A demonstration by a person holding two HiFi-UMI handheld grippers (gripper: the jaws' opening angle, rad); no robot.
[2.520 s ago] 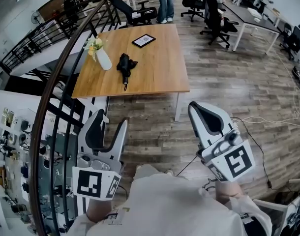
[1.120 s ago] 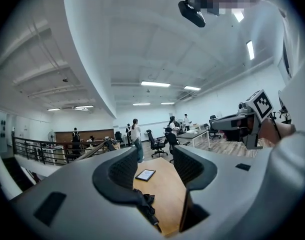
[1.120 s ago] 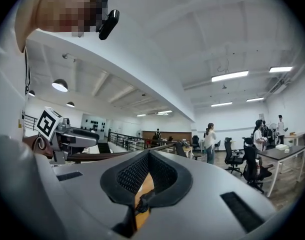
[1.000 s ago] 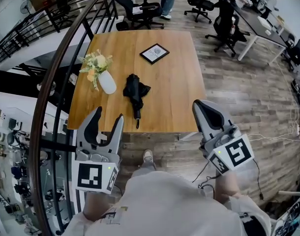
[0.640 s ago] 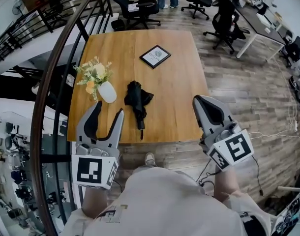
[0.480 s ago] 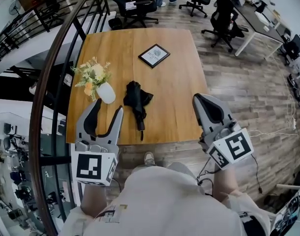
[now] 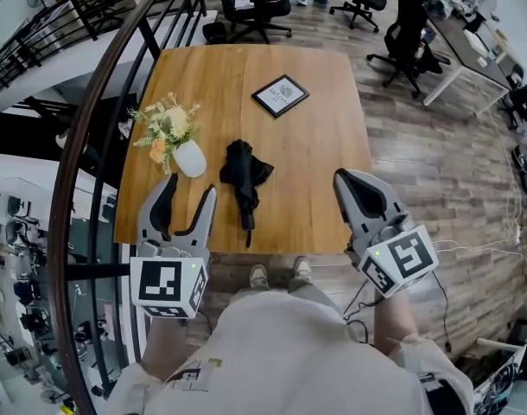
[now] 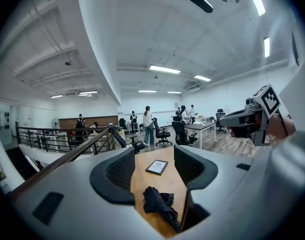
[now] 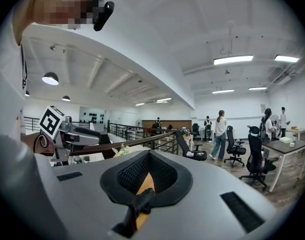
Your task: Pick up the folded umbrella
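Just right of vase, folded umbrella lies on counter, long axis toward me, handle end nearest. My left gripper, jaws spread and empty, sits nearer it; right gripper, jaws pressed together, farther.

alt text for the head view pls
A folded black umbrella lies untouched near the front of a wooden table, a white vase of flowers to its left and a framed picture beyond it. A person holds the left tool, jaws apart, and the right tool, jaws together, either side of it, touching nothing.
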